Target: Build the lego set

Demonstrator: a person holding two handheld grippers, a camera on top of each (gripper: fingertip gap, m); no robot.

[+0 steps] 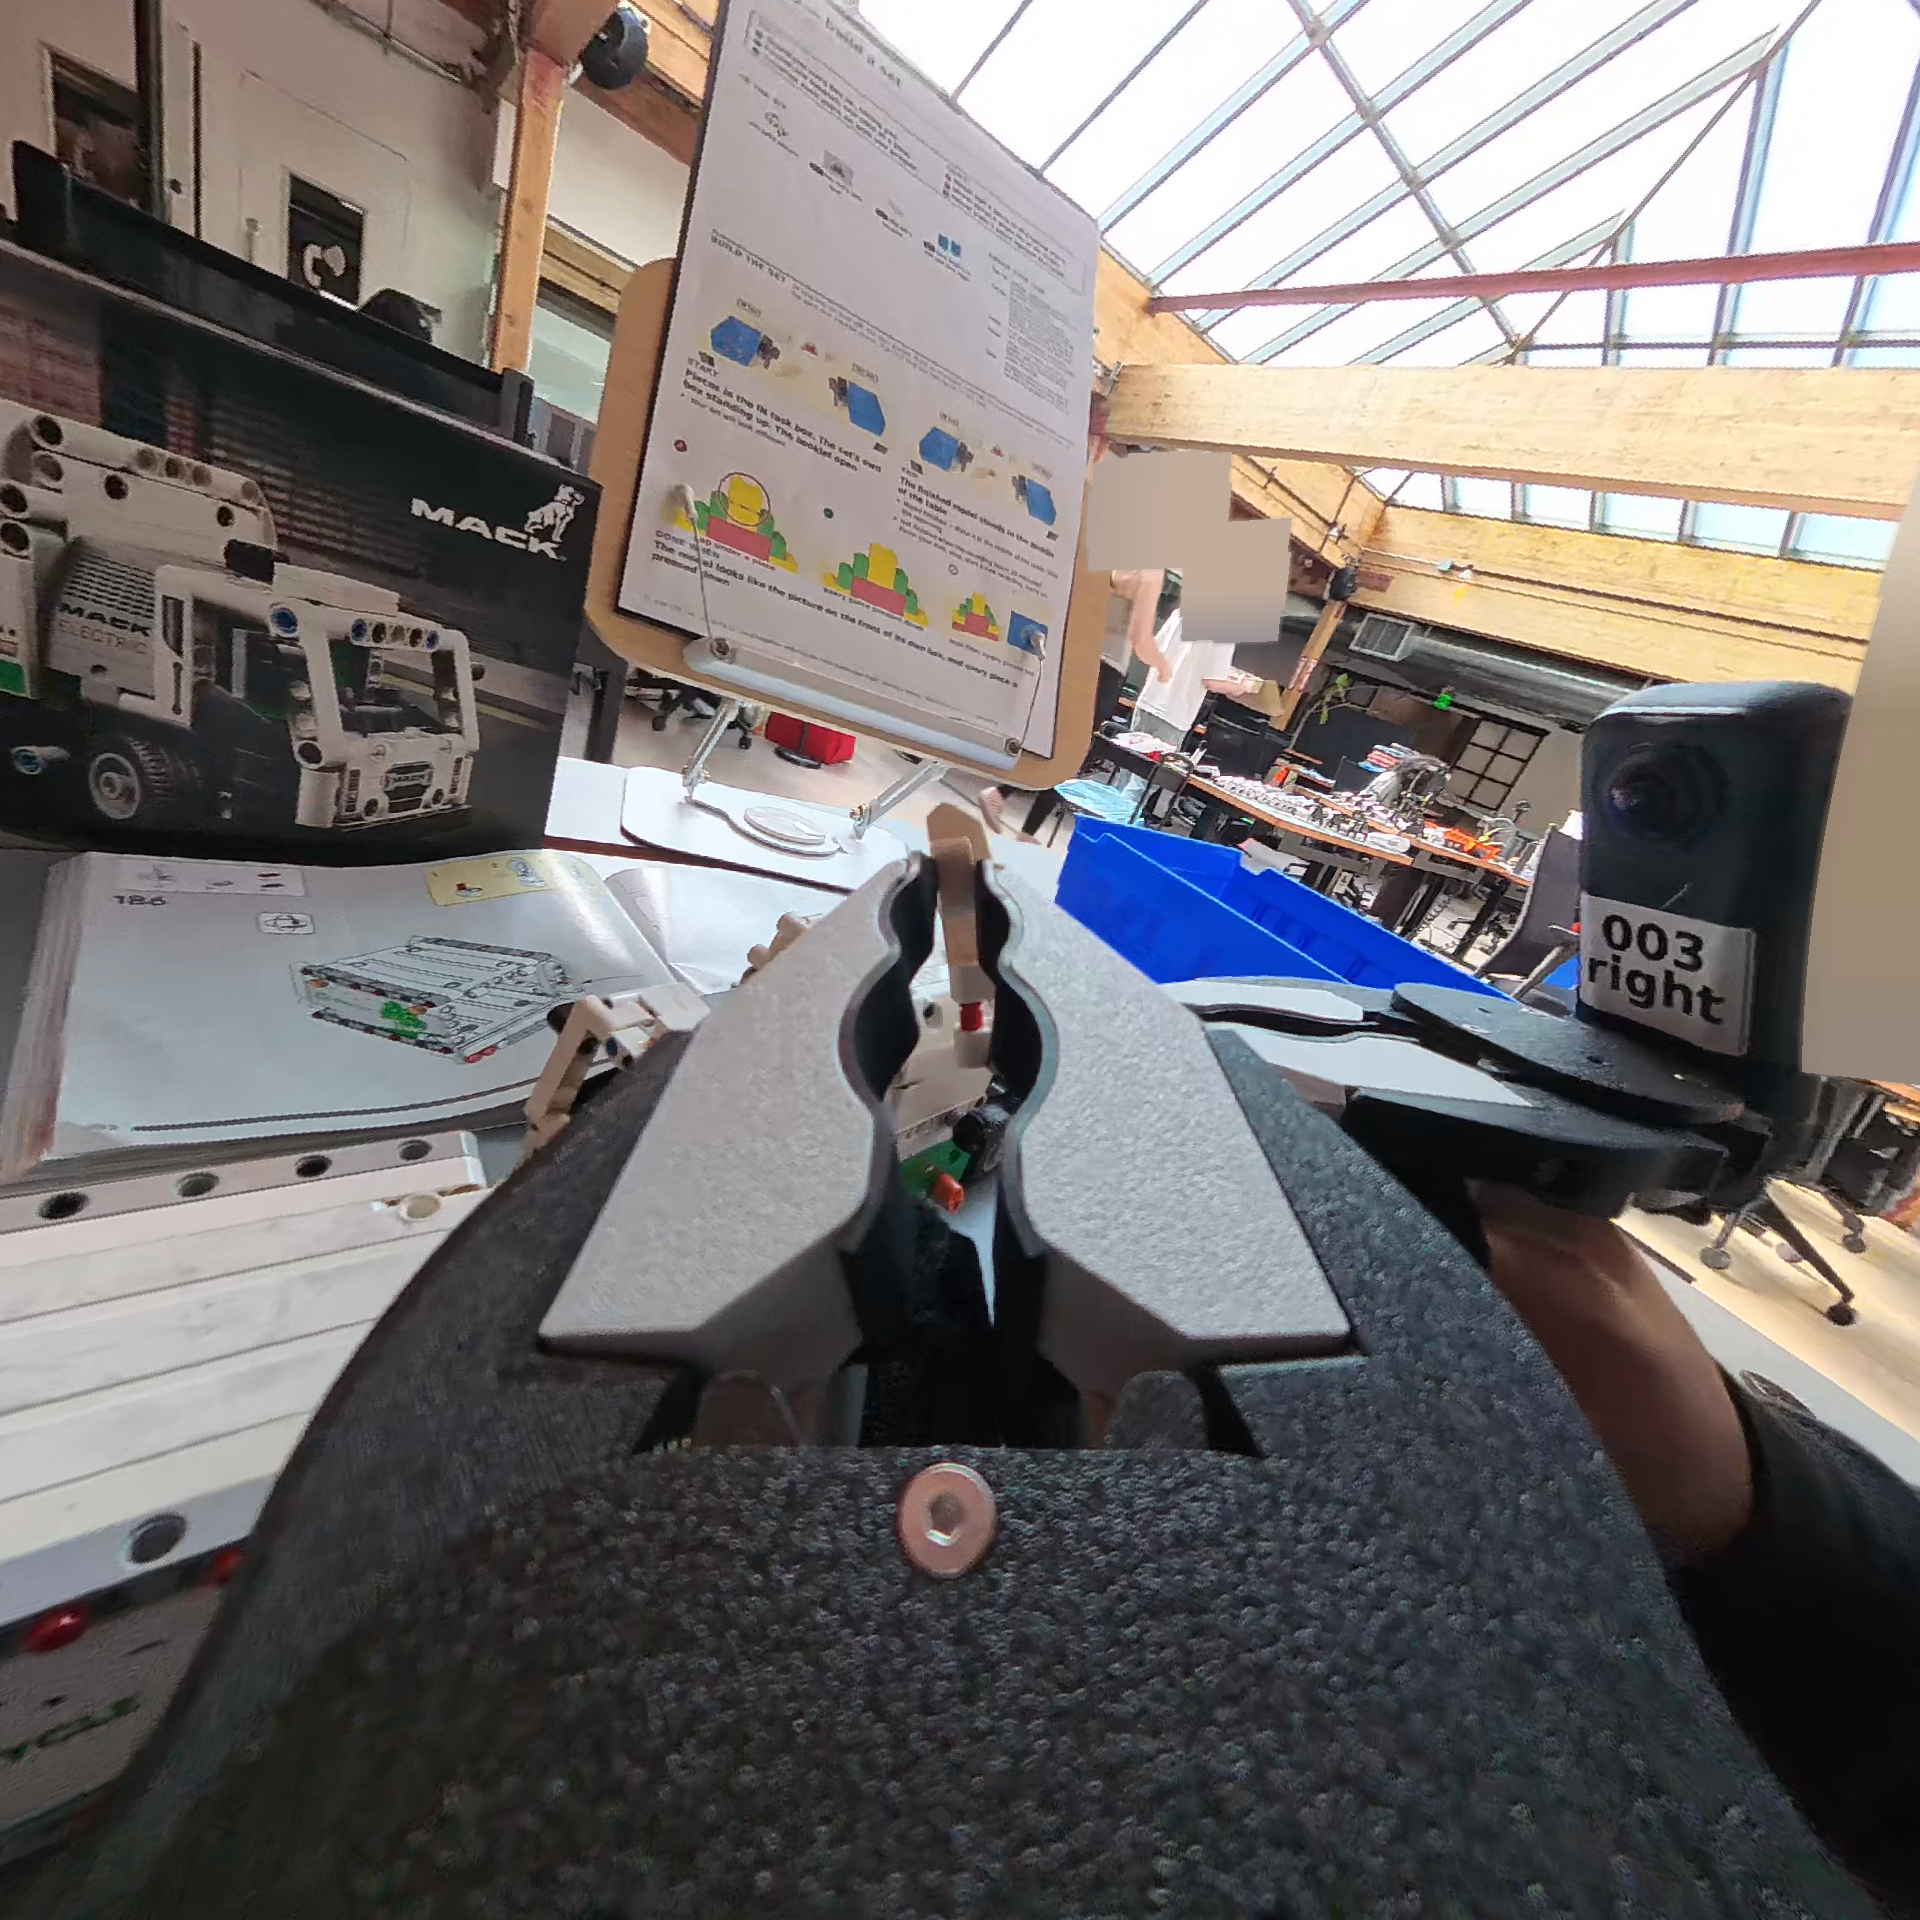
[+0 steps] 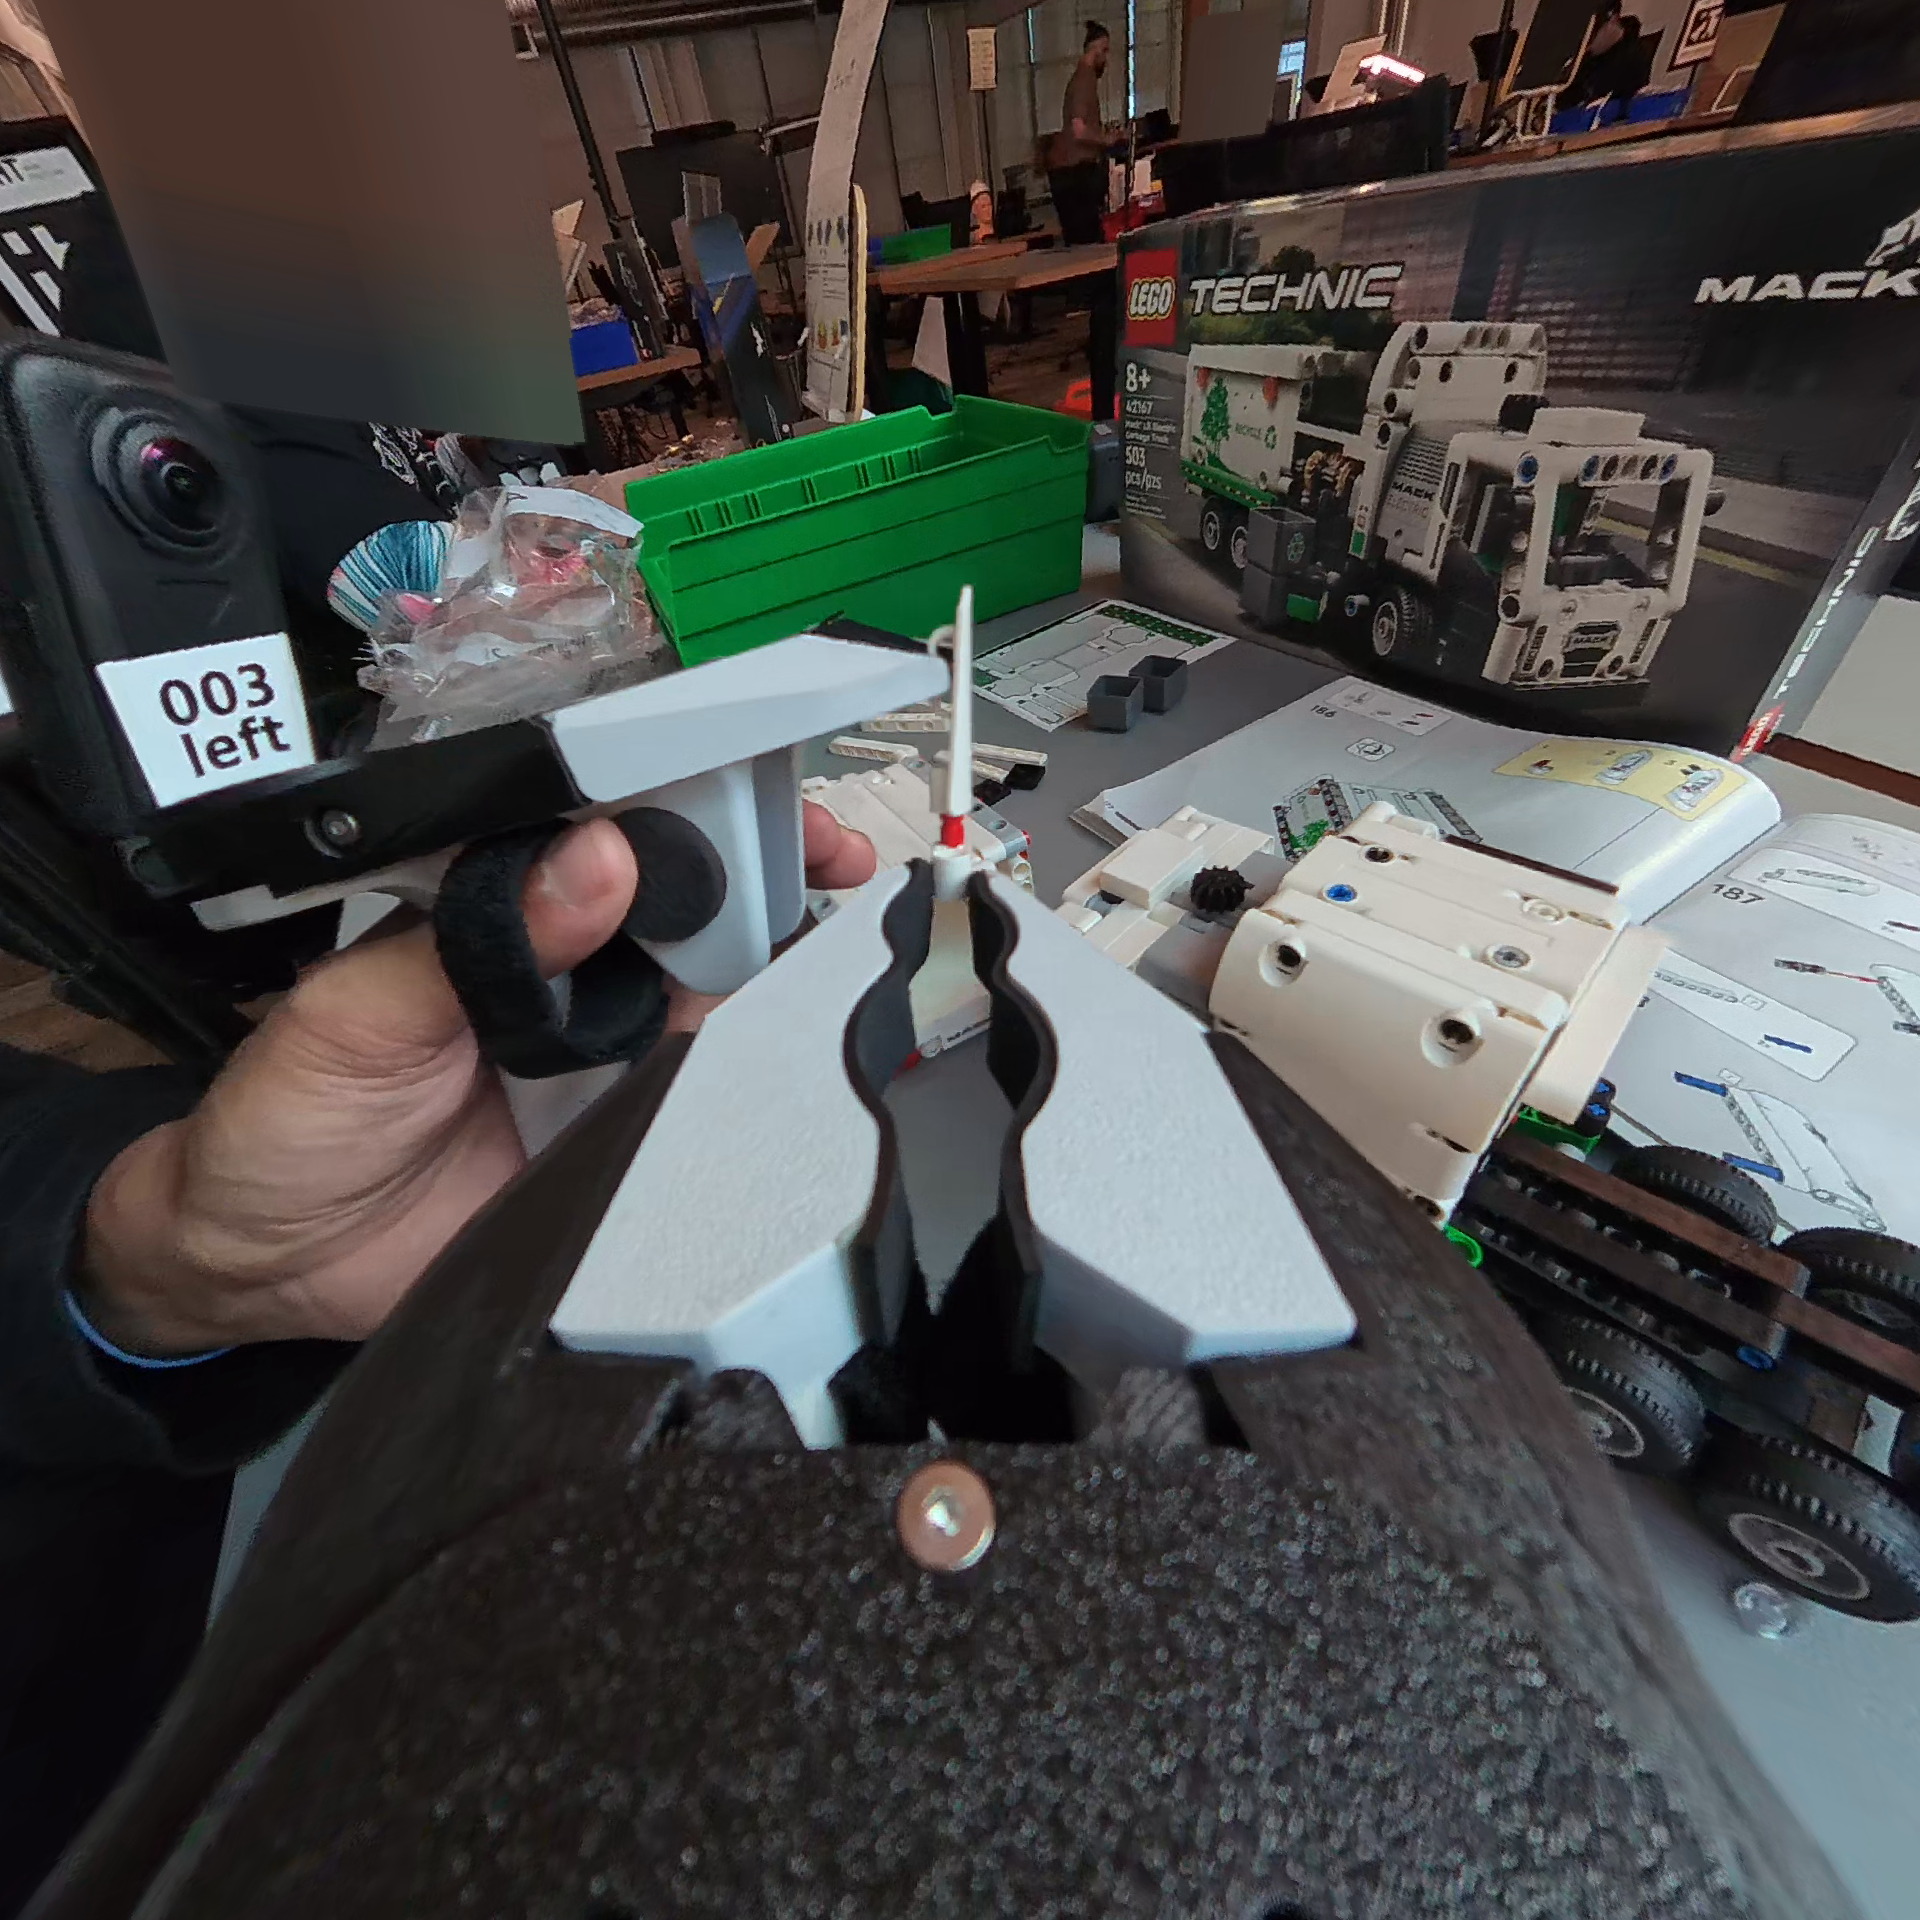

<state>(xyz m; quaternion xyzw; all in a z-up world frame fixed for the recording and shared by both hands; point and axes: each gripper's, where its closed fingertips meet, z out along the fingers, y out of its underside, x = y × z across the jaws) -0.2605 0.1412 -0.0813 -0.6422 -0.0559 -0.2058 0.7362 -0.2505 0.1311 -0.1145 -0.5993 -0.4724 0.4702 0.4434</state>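
Both grippers, left gripper [image 1: 954,883] and right gripper [image 2: 951,883], pinch one small white-and-red lego assembly [image 2: 953,821] above the grey desk [image 2: 1049,800]; two grey cups [image 2: 1138,691], one printed set box [image 2: 1507,416], one open booklet [image 2: 1455,790] behind.

A blue plastic bin [image 1: 1226,920] sits at the counter's far side, beside a wooden stand [image 1: 634,436] that props up a printed sheet with coloured pictures [image 1: 873,395]. In the right wrist view, a green bin [image 2: 873,530] stands next to a heap of crumpled clear plastic bags [image 2: 509,592]. Behind lie long worktables [image 1: 1340,821] strewn with small parts, wooden roof beams [image 1: 1507,426] and a skylight [image 1: 1455,135]. People stand far off.
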